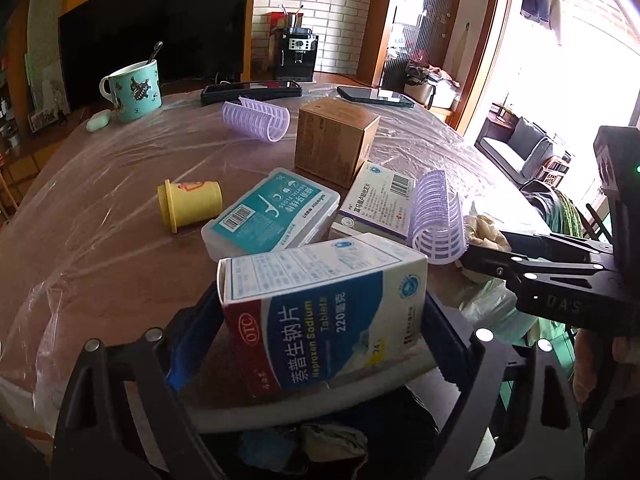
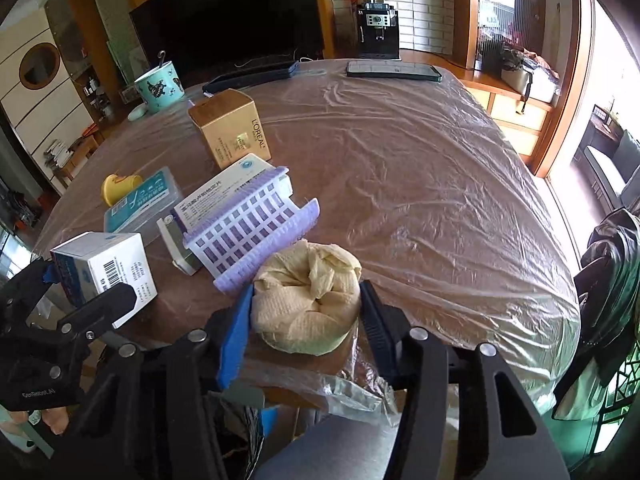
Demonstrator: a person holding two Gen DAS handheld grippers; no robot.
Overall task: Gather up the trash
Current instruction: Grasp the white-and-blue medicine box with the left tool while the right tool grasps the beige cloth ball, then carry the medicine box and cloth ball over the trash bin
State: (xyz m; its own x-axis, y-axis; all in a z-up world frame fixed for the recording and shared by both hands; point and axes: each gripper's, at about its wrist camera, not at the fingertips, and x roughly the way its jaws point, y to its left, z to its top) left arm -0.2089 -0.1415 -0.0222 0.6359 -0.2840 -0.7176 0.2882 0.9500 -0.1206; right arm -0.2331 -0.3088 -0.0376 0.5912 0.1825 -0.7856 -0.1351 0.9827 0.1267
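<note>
My left gripper [image 1: 320, 320] is shut on a blue and white naproxen tablet box [image 1: 324, 312] and holds it over the near table edge; the box also shows in the right wrist view [image 2: 106, 268]. My right gripper [image 2: 306, 312] is shut on a crumpled beige tissue wad [image 2: 308, 304] at the table's near edge; the wad shows in the left wrist view [image 1: 486, 230]. A purple hair roller [image 2: 252, 236] lies against the wad. A second medicine box [image 1: 376, 200], a dental floss case [image 1: 272, 212] and a yellow cup [image 1: 188, 204] lie behind.
A brown L'Oreal carton [image 2: 230, 128], another purple roller [image 1: 256, 118], a teal mug [image 1: 134, 90], a small pale case [image 1: 98, 121] and two phones [image 2: 394, 69] sit farther back on the plastic-covered table [image 2: 420, 184]. Bags of trash [image 1: 332, 444] hang below the near edge.
</note>
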